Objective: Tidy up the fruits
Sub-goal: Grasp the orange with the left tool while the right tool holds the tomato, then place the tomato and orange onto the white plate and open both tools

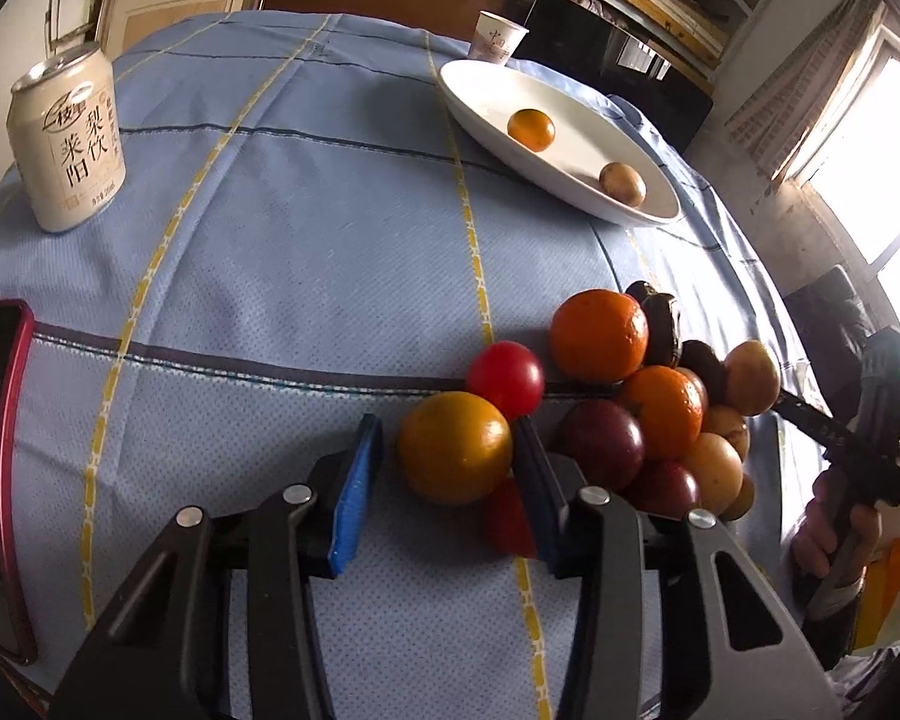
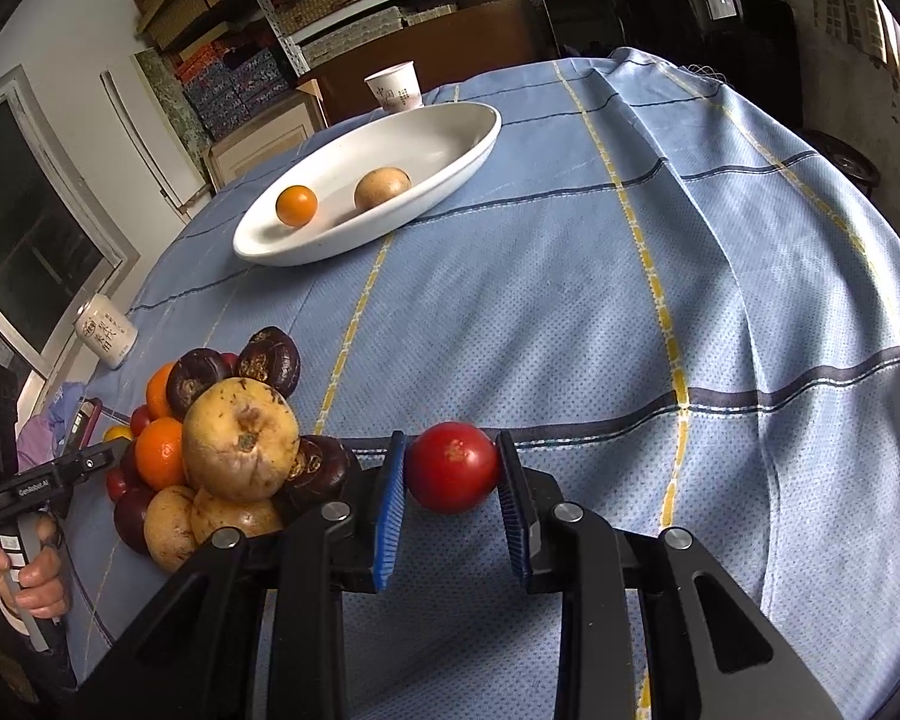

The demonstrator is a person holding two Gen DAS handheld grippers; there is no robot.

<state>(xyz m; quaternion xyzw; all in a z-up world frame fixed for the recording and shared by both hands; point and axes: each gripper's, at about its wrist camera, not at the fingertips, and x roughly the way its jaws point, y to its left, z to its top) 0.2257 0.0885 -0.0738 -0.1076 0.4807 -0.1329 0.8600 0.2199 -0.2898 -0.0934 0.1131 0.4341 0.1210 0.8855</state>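
Fruit pile [image 1: 648,396] sits at the table's [image 1: 306,252] near edge in the left wrist view, dish [image 1: 492,108] lies beyond it, two fruits inside. Paper cup [image 1: 498,39] stands just behind the dish. Can [image 1: 69,141] stands far left, well apart. In the right wrist view, the pile lies left, dish behind it.

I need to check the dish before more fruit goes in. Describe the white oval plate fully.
The white oval plate looks like glossy ceramic, long and shallow with a raised rim. It sits flat on the blue checked tablecloth, toward the far side, just in front of a paper cup. Two fruits lie inside it, apart from each other: a small orange fruit and a tan-brown round fruit. No gripper touches it.
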